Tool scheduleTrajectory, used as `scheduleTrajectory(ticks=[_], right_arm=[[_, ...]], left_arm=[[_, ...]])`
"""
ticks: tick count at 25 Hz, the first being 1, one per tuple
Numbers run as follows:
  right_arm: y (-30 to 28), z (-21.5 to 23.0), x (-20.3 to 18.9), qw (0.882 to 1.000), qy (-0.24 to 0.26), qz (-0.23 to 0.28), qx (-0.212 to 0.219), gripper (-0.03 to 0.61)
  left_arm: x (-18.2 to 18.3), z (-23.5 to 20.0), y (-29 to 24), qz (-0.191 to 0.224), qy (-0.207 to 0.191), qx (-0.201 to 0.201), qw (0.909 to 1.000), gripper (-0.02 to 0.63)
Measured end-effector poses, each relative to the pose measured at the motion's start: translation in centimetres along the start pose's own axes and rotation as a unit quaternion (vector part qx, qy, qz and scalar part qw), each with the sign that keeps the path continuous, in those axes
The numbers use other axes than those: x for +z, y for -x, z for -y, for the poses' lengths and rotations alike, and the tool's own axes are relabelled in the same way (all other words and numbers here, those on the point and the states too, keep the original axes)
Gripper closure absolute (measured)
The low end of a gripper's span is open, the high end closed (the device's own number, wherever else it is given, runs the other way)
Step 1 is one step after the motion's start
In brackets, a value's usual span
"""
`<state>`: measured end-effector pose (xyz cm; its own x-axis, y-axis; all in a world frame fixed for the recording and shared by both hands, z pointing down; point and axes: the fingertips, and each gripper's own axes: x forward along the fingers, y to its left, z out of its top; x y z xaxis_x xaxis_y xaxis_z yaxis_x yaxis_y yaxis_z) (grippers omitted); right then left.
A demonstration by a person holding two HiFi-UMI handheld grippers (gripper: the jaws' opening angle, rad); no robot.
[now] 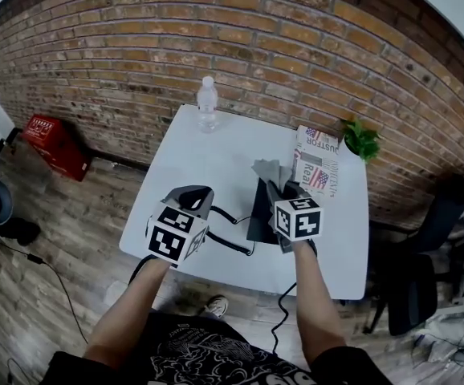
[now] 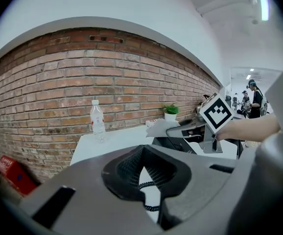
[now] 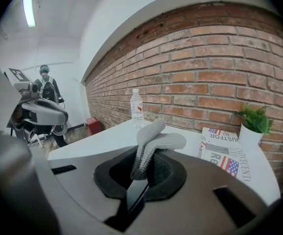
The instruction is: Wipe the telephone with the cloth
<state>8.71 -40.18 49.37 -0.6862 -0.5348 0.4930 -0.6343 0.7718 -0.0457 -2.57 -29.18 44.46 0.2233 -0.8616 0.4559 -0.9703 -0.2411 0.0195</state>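
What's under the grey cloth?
The dark telephone on the white table. The right hand-held gripper pinches the cloth above the telephone's far end. Cloth and gripper hide most of the telephone's top, so no buttons show.

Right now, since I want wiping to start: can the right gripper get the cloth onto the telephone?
Probably yes. The right gripper, jaws shut on the cloth, hangs just over the telephone, nothing between them; the left gripper is off to its side.
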Motion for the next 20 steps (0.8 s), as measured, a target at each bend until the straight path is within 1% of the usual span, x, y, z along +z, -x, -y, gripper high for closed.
scheduleTrajectory(ticks=[8,20], right_arm=[[0.0,-0.8,-1.6,1.000,-0.008,-0.014,-0.006,0.568],[1.0,-2.2,-4.6,0.999,-0.017,-0.040,-0.018,0.568]], left_arm=[[-0.2,-0.1,0.3,0.002,-0.004,-0.008,1.0000,0.609],[-0.9,0.3,0.6,0.004,0.003,-0.026,0.9997,0.609]])
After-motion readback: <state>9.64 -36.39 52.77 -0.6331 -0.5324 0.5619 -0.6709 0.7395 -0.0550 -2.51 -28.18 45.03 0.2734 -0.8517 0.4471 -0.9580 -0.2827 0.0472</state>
